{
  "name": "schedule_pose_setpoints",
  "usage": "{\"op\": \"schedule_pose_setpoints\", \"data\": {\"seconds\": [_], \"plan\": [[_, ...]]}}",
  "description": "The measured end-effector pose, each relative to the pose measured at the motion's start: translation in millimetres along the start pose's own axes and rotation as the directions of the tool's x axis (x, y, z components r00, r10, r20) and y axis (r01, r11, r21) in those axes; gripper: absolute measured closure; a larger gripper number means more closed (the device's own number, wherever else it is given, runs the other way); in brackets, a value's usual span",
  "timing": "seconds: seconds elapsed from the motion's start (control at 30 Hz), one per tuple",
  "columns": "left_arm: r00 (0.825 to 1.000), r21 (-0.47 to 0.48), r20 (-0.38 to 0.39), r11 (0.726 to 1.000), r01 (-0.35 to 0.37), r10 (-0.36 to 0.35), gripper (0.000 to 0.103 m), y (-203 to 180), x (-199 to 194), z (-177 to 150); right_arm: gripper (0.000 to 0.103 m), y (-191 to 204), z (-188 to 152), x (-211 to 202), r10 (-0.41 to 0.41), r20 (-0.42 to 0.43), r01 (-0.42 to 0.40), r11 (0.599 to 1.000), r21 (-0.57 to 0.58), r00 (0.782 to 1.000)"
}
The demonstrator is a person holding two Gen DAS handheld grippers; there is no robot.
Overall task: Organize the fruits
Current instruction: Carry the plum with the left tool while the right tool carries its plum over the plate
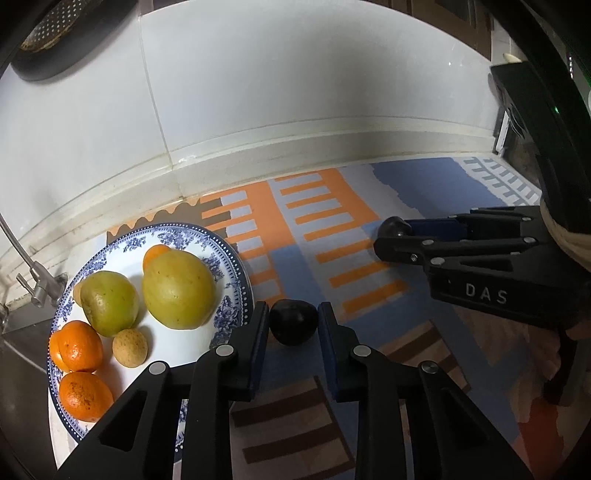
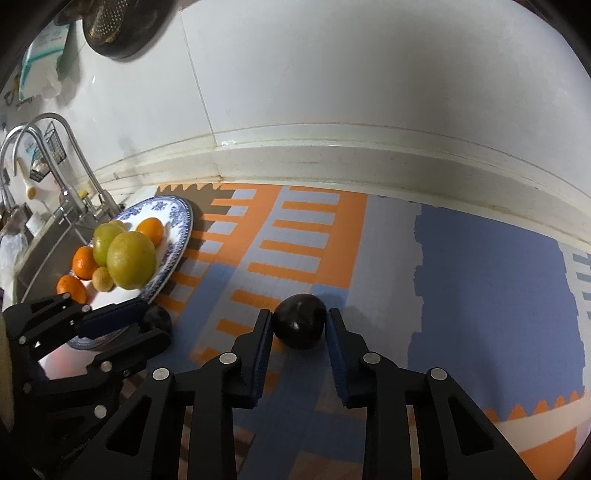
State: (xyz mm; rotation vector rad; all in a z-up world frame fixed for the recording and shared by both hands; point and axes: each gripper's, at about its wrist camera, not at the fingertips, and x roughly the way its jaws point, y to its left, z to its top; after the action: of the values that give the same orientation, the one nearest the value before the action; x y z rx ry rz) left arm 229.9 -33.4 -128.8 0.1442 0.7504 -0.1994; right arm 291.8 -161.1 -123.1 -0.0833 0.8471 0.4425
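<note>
A blue-and-white plate point(image 1: 229, 251) holds two yellow-green fruits point(image 1: 179, 290), several oranges point(image 1: 79, 350) and a small tan fruit point(image 1: 130, 348). My left gripper point(image 1: 293, 321) sits around a dark plum point(image 1: 294, 322) lying on the mat just right of the plate, pads touching or nearly touching it. My right gripper point(image 2: 300, 325) closes on a second dark plum point(image 2: 300, 320) on the mat. The right gripper also shows in the left wrist view point(image 1: 395, 236). The plate point(image 2: 183, 218) and left gripper point(image 2: 147, 321) show at left in the right wrist view.
A patterned orange, blue and white mat point(image 1: 325, 229) covers the counter. A white tiled wall point(image 1: 295, 92) runs behind. A sink with metal taps point(image 2: 74, 177) lies left of the plate. A dark pan point(image 2: 114, 26) hangs on the wall.
</note>
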Motion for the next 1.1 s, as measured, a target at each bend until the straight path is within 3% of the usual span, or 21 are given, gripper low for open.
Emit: {"op": "schedule_pose_setpoints", "data": {"seconds": [0.43, 1.1], "plan": [[0.997, -0.024, 0.079, 1.0, 0.014, -0.012, 0.076, 1.1, -42.3, 3.7, 0.073, 13.6, -9.6, -44.7, 0.0, 0.044, -0.001, 1.0, 0.012, 0.999], [0.98, -0.105, 0.191, 0.994, -0.027, 0.047, 0.076, 29.1, -112.3, -6.9, 0.073, 64.1, -3.9, -92.7, 0.051, 0.123, -0.047, 0.998, -0.038, 0.991]]}}
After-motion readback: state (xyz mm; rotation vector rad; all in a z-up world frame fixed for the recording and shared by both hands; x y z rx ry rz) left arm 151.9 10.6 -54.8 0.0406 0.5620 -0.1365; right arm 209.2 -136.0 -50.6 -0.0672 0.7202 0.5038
